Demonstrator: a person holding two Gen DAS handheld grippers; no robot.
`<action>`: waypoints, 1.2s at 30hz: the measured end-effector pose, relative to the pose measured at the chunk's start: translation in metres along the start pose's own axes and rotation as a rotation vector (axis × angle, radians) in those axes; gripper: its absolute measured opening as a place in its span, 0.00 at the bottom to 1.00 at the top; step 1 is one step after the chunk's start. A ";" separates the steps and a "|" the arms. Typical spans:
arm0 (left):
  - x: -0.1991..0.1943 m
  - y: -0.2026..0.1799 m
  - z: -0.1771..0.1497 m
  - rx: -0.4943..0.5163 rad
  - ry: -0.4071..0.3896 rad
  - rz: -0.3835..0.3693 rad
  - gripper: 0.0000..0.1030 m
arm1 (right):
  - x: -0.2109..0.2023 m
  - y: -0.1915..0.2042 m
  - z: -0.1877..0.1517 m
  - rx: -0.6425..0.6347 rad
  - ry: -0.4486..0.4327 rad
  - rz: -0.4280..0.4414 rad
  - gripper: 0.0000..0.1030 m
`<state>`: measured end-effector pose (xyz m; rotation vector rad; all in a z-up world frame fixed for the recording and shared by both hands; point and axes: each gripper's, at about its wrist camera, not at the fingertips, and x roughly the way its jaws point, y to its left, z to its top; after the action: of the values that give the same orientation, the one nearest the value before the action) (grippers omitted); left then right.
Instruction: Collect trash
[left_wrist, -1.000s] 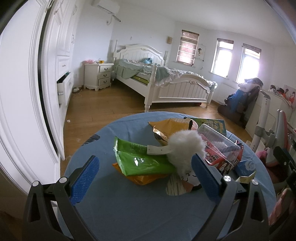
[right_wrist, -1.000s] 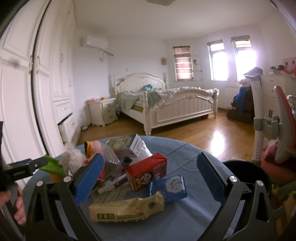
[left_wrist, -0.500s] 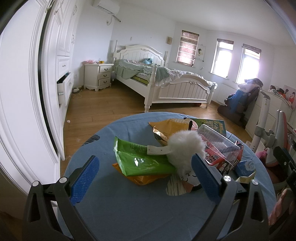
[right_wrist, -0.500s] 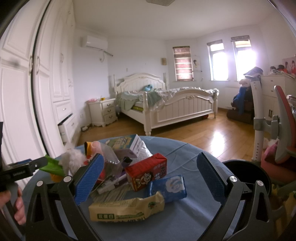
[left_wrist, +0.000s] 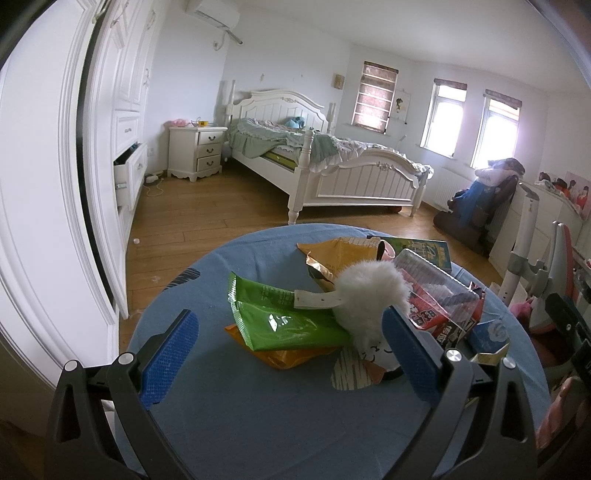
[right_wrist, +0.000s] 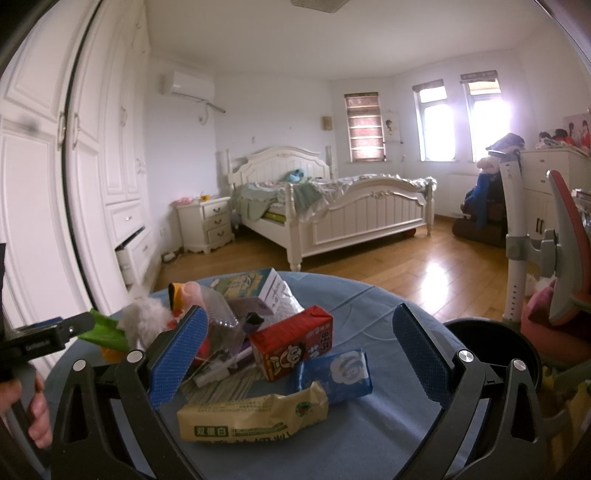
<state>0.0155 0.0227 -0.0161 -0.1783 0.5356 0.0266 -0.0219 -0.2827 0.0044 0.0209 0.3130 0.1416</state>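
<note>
Trash is all piled on the round blue table (left_wrist: 258, 424), nothing picked up yet. Left wrist view first: the left gripper (left_wrist: 291, 354) is spread wide with nothing in it, hanging over the near edge of the table, and the green wrapper (left_wrist: 280, 317) lies between its fingers on top of an orange wrapper (left_wrist: 291, 356). A white fluffy toy (left_wrist: 369, 295) sits right against the green wrapper, touching the right-hand pad — so closing here could easily snag the fluff along with the wrapper, or drag the whole heap sideways. Right wrist view: the right gripper (right_wrist: 299, 354) is also wide open and empty, with a red carton (right_wrist: 295, 347), a blue tissue pack (right_wrist: 336, 374) and a beige wrapper (right_wrist: 255, 411) sitting between its fingers, all touching or overlapping. A black bin (right_wrist: 491, 343) stands just off the table edge on the right. My guess at the risk here: grabbing one item will probably nudge its neighbours, and the slick wrapper could slip out on the way to the bin.
</note>
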 end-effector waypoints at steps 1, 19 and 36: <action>0.000 0.000 0.000 -0.001 0.000 0.000 0.95 | 0.000 0.000 0.000 -0.001 0.000 0.000 0.96; 0.006 0.053 0.011 0.015 0.168 -0.241 0.95 | 0.061 0.087 0.043 -0.219 0.335 0.360 0.84; 0.095 0.050 0.031 -0.070 0.413 -0.498 0.14 | 0.137 0.150 0.007 -0.306 0.527 0.354 0.35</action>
<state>0.1095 0.0751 -0.0460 -0.3862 0.8891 -0.4855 0.0888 -0.1144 -0.0243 -0.2692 0.8109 0.5496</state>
